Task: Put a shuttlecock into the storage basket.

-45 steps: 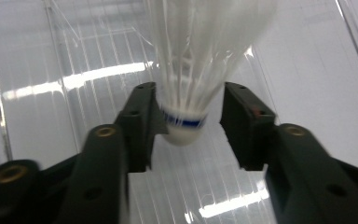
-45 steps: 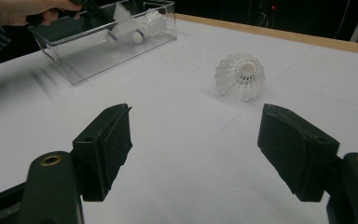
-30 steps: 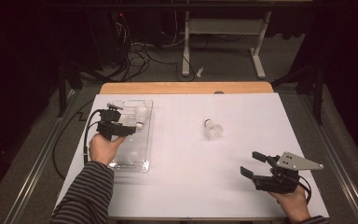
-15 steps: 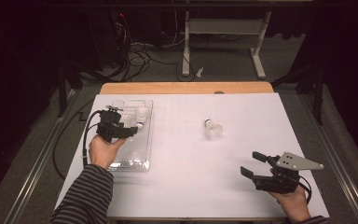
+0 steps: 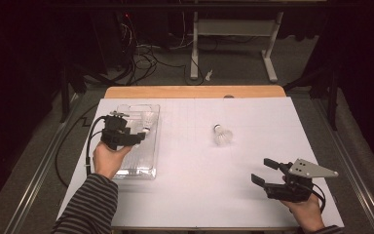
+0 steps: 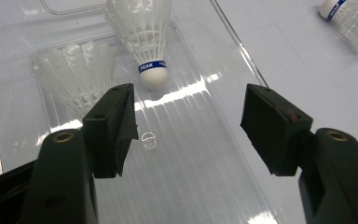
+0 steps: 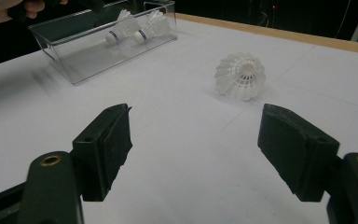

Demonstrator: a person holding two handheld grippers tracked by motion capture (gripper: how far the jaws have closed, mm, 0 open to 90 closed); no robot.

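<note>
L tongs (image 5: 137, 138) hang over the clear plastic tray (image 5: 141, 168) at the table's left side, jaws spread wide w/ nothing between them. In the left gripper view the L tongs point down into the tray (image 6: 205, 154): one shuttlecock (image 6: 142, 35) lies just ahead of the jaws, cork end toward the camera, blue band w/ lettering around it, and a second shuttlecock (image 6: 77, 74) sits right beside it on its left, feathers fanned, cork hidden. Neither is touched by the pads; both lie in the tray's far end. From the high view the two in the tray read as one pale shape (image 5: 147, 120) near the far wall, can't separate them there. Third shuttlecock (image 5: 222, 135) lies alone on the white table (image 5: 253, 117), about mid-table, well apart from tray and from both hands. R tongs (image 5: 265, 171) hover low over the near right corner, jaws wide apart, empty, grey plate on top. The right gripper view looks along the R tongs (image 7: 193, 149) across the table: loose shuttlecock (image 7: 240, 75) ahead & a bit right, feather skirt facing the camera, on its side; the tray (image 7: 74, 60) farther off at upper left w/ both shuttlecocks (image 7: 121, 27) inside, side by side, corks pointing left.
</note>
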